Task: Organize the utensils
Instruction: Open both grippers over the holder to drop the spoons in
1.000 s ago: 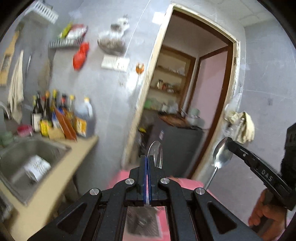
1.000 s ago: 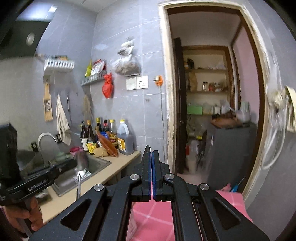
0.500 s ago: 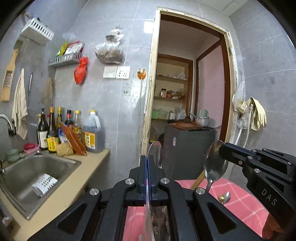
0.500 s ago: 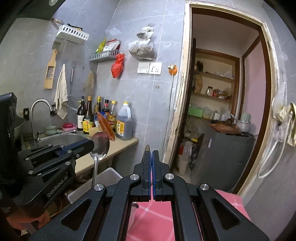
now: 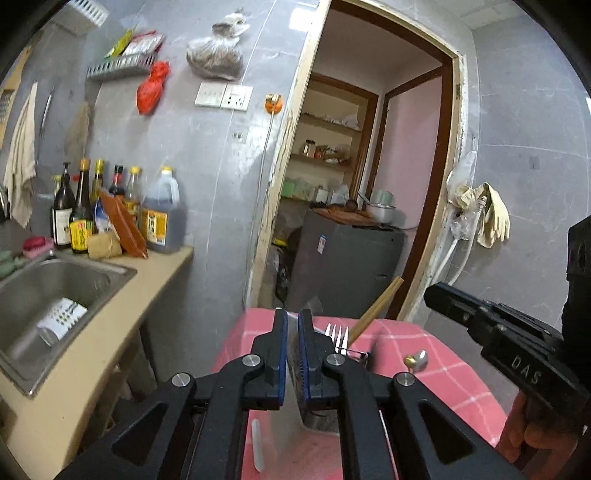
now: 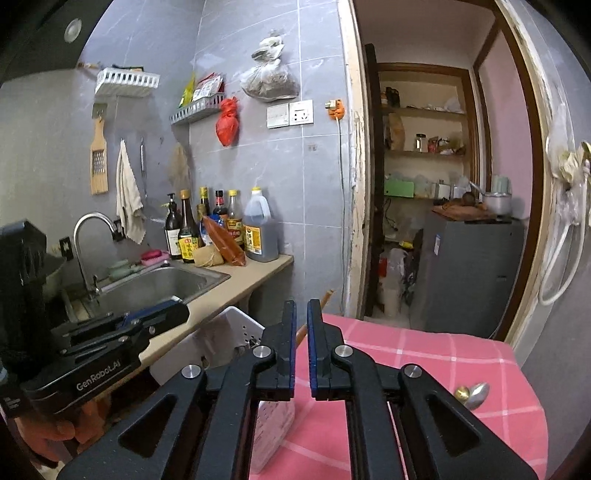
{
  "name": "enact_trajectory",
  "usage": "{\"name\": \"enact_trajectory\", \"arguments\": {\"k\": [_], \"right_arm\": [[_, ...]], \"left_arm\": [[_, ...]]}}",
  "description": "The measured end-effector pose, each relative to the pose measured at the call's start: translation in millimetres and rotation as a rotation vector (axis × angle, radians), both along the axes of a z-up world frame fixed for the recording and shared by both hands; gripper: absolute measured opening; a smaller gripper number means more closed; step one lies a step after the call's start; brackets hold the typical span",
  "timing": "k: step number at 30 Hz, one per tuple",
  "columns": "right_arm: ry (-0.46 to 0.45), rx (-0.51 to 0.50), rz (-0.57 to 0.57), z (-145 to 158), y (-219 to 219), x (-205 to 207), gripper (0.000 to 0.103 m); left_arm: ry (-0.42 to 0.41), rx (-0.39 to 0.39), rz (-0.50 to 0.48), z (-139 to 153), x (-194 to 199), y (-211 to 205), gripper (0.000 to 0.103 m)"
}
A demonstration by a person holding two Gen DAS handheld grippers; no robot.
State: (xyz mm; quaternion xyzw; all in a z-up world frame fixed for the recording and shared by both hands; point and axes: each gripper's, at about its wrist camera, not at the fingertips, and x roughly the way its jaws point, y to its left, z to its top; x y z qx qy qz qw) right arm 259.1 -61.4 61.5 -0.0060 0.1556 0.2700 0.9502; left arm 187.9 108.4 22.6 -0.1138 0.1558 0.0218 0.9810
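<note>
Both your tongs, left (image 5: 292,325) and right (image 6: 301,317), are opening, spoons apparently dropped. Next, grab that spoon (image 6: 474,394) near the desk's (image 6: 424,354) right edge.

Small kitchen I'm standing in, grey tiled wall (image 6: 258,155) all around with a recessed ceiling light (image 6: 72,30) up in the left corner. Beige counter (image 6: 236,282) runs along the left with a steel sink (image 6: 155,288) sunk into it and a curved tap (image 6: 86,236) at its back edge; a row of sauce bottles (image 6: 207,225) sits at the counter's far edge against the wall. Above that are two wire shelves (image 6: 127,81), a hanging towel (image 6: 127,192) and a double wall switch (image 6: 290,113). A worn doorway (image 6: 356,166) opens onto a pantry with wooden shelves (image 6: 424,110), pink walls and a grey cabinet (image 6: 469,273). Table here has a pink checked cloth (image 6: 424,354).
</note>
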Motion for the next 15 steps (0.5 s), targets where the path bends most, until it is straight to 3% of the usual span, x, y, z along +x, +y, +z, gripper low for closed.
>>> {"name": "enact_trajectory", "arguments": {"k": [2, 3, 6, 9, 15], "right_arm": [[-0.004, 0.013, -0.011, 3, -8, -1, 0.016], [-0.013, 0.023, -0.026, 5, -15, -2, 0.025], [-0.029, 0.057, -0.071, 10, -35, -7, 0.038], [-0.052, 0.084, -0.123, 15, -59, -13, 0.050], [-0.149, 0.089, -0.236, 27, -101, -31, 0.084]], "left_arm": [[0.012, -0.015, -0.004, 0, -1, 0, 0.013], [0.017, -0.027, -0.008, 1, -2, 1, 0.019], [-0.001, -0.056, -0.009, 8, -8, -3, 0.038], [-0.018, -0.065, -0.012, 17, -11, -11, 0.041], [-0.074, -0.026, -0.006, 38, -15, -42, 0.068]]}}
